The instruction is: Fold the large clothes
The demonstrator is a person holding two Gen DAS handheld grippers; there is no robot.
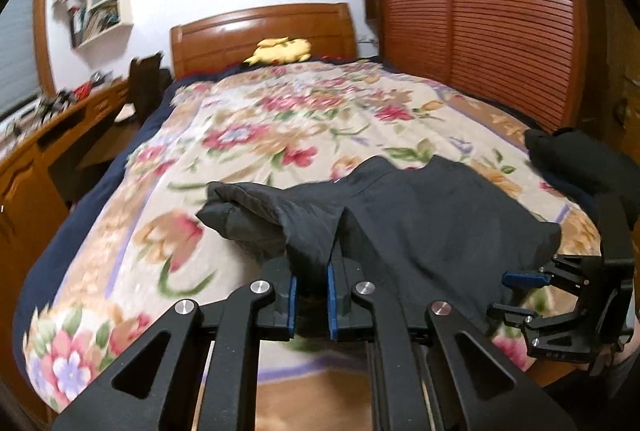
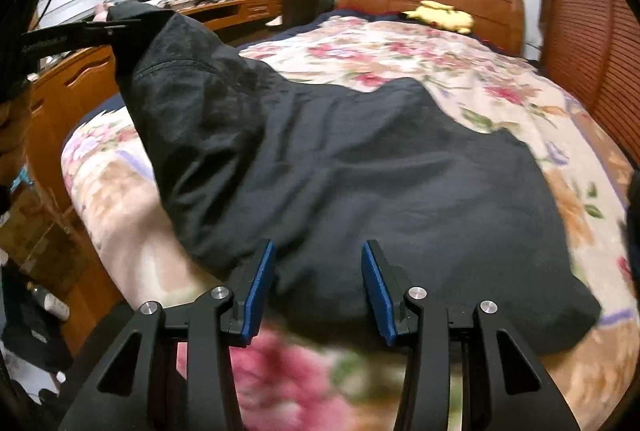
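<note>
Dark garment (image 2: pixel 360 167) spread over the near half of the bed, body lying mostly flat on the floral blanket (image 2: pixel 400 43), hem edge toward the foot. One side lifted: sleeve (image 1: pixel 248 215) raised off the blanket, fabric bunched and pulled up toward the left claw (image 1: pixel 311 297). Left claw clamped on a pinch of that dark cloth, blue pads pressed close with the fabric running between them. Seen from the right wrist view, same sleeve hanging up and to the left in a taut slope, well above the bed.

Right claw (image 2: pixel 318 291) hovering just over the near hem, jaws spread wide, nothing between the pads, no grip on the cloth.

Judged progress: early. Garment laid out and roughly smoothed, first fold apparently only begun, with the sleeve side picked up but not yet laid across the body. No finished crease visible anywhere; far edge still loose and uneven. Probably left: bringing the lifted side over, matching fold on the other side, then doubling the length.

Further out: second dark bundle (image 1: pixel 568 155) on the right edge of the bed, yellow plush toy (image 1: pixel 282 49) by the wooden headboard (image 1: pixel 260 31), slatted wardrobe doors (image 1: pixel 472 11) alongside, wooden desk (image 2: pixel 72 91) on the other side.
</note>
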